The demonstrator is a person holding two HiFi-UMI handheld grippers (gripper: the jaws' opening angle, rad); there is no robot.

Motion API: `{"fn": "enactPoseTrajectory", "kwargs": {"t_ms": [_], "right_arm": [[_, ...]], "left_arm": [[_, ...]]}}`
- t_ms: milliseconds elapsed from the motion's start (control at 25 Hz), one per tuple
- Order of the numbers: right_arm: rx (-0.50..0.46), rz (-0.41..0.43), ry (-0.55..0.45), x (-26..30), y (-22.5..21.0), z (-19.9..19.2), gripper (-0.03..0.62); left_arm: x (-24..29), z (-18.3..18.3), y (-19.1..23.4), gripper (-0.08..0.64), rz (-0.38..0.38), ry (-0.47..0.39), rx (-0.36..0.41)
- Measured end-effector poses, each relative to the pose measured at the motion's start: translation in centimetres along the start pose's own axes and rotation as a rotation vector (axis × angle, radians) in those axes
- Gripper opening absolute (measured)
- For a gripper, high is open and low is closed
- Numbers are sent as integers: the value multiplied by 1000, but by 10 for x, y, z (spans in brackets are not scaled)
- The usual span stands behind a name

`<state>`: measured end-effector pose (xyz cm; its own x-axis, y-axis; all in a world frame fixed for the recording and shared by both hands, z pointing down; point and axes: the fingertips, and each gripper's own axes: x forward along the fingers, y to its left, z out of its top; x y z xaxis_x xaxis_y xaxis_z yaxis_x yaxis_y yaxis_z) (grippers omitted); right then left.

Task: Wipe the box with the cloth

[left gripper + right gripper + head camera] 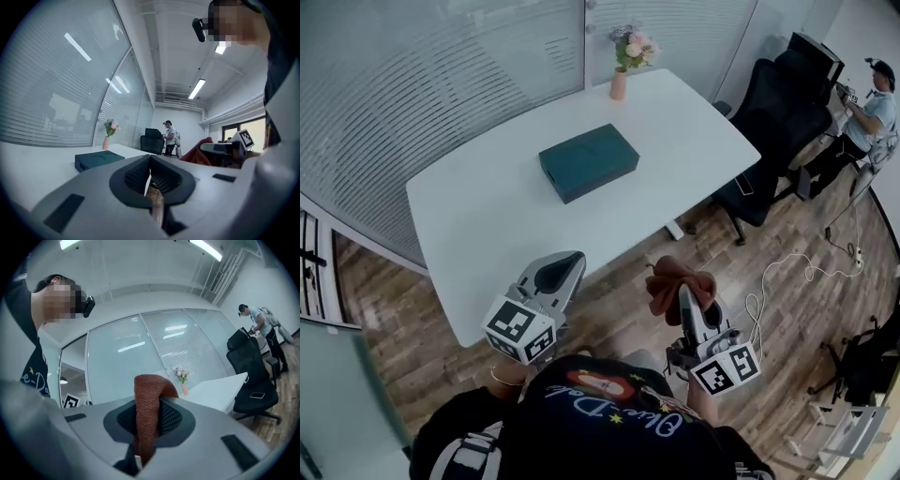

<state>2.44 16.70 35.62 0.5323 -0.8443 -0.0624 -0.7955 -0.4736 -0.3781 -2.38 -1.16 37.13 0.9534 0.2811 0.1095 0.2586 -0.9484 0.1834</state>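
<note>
Nearest, the person holds both tools close to the body, over the wooden floor and short of the near edge of the desk. The left tongs are on the left with their jaws pressed together and nothing held between them; only a thin slit shows in the left gripper view. To the right, the right tongs are clamped on a rust-brown cloth, which bunches up above the jaw tips and folds over them in the right gripper view.

Farther off, the dark teal box lies flat on the white desk, about the middle of its far half, well apart from both tongs and the cloth. At the far edge stands a pink vase of flowers. To the far right are black office chairs and another person.
</note>
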Motion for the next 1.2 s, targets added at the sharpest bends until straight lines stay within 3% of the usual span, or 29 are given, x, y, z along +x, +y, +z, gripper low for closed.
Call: {"fn": "enactPoseTrajectory", "kwargs": {"t_ms": [240,360,720,960,1200], "right_arm": [[42,120,77,75,-49,-4,48],[59,238,93,123,-71,4,48],[121,607,206,238,-101,23,48],[141,699,271,261,-134,26,48],[160,777,323,278,-146,22,48]], "left_arm": [[17,-3,49,5,188,11,-27],[26,0,75,5,335,-6,-39],[71,23,94,5,658,-105,-85],[93,30,82,5,794,-137,-77],[98,15,71,5,909,-115,-126]]}}
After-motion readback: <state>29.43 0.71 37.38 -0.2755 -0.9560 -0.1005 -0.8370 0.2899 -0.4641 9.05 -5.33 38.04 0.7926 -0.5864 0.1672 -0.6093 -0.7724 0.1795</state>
